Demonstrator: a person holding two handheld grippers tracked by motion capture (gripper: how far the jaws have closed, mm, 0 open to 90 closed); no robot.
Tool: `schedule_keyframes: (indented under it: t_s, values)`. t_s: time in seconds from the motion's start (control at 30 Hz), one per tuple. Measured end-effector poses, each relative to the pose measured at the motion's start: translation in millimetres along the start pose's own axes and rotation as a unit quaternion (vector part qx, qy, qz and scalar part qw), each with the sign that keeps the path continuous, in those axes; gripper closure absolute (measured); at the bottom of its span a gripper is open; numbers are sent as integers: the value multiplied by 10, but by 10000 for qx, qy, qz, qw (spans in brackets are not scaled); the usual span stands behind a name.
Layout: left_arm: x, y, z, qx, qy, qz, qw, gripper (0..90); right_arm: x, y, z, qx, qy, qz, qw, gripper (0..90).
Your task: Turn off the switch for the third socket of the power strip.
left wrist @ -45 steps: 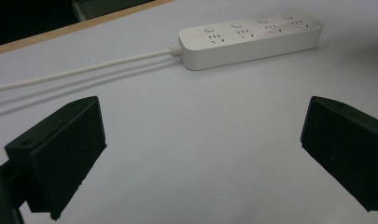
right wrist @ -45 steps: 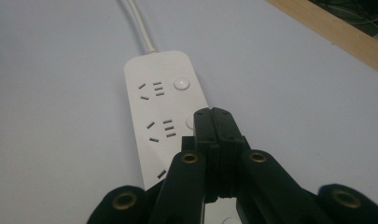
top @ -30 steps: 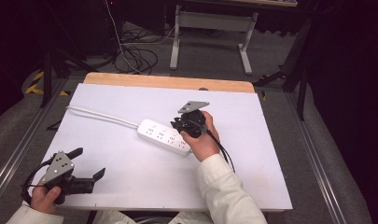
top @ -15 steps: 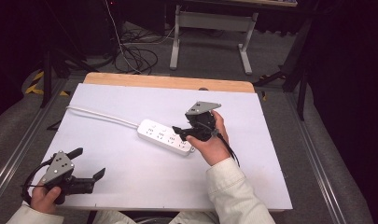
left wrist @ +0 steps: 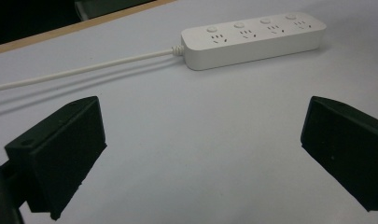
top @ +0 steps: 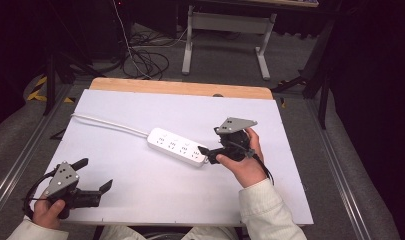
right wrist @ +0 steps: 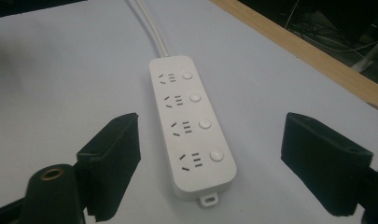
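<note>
- White power strip (top: pixel 177 146) is lying flat near the middle of the table (top: pixel 140 200), slightly angled.
- Right hand-held gripper (top: pixel 212 150) is hovering just at the strip's near end, jaws spread wide w/ nothing between them; in the right gripper view the strip (right wrist: pixel 191 123) is sitting between & beyond the two black jaws, not touched.
- Left hand-held gripper (top: pixel 97 175) is well apart from the strip, toward the table's near-left corner, jaws also gaping, empty.
- Strip is showing 4 sockets, each w/ a round button (right wrist: pixel 216 155) beside it, plus a small mounting tab at the end.
- White cord (top: pixel 107 125) is running from the strip's far end toward the table's left edge.
- Table top is white w/ a wood strip (top: pixel 180 88) along the far edge; beyond the strip the room is lying dark, cables (top: pixel 145 60) on the floor, a metal frame (top: pixel 225 30).
</note>
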State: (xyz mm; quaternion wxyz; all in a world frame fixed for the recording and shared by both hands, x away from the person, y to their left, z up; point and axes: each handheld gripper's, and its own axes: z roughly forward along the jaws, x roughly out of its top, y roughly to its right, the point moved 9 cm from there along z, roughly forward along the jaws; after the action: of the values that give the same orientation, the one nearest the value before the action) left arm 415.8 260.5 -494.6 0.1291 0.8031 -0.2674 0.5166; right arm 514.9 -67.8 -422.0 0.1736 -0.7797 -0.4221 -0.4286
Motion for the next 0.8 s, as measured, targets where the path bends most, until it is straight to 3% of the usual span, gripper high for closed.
schedule_keyframes:
  t_s: [0.43, 0.8]
  values:
    - [16, 7, -8, -14, 61, -50, 10000, 3, -323, 64, -352, 218, 276, 334, 9988, 182]
    - [19, 21, -14, 4, 55, -19, 10000, 3, -700, 133, -492, 182, 325, 437, 9983, 154]
